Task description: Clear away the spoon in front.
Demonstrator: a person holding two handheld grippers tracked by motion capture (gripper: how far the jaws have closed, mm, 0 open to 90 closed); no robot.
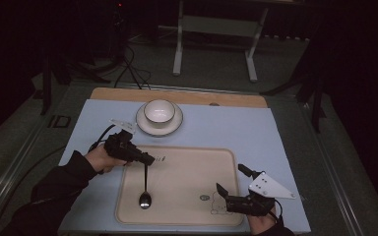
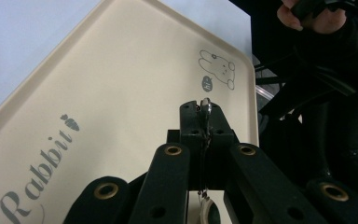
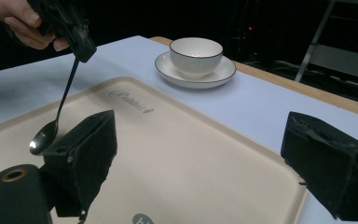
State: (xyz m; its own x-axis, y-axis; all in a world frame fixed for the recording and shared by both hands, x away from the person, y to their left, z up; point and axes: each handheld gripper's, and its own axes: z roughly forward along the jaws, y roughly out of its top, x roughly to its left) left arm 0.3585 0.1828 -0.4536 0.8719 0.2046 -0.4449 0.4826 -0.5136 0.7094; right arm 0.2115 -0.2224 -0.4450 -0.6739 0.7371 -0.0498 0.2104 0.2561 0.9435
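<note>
My left gripper (image 1: 147, 160) is shut on the handle of a metal spoon (image 1: 145, 189), which hangs down over the cream tray (image 1: 187, 169) with its bowl low above the tray's left part. In the left gripper view the handle's end (image 2: 205, 108) sticks up between the closed jaws. From the right gripper view I see the spoon (image 3: 56, 123) dangling from that gripper (image 3: 85, 51). My right gripper (image 1: 229, 184) stands open over the tray's near right corner, nothing between its jaws. A white bowl (image 1: 159, 111) sits on a saucer (image 1: 142, 123) beyond the tray.
The tray lies on a pale blue mat (image 1: 216, 125) over a wooden table (image 1: 177, 94). A rabbit drawing (image 1: 216, 202) marks the tray's near right. A metal stand (image 1: 211, 29) rises on the floor behind the table.
</note>
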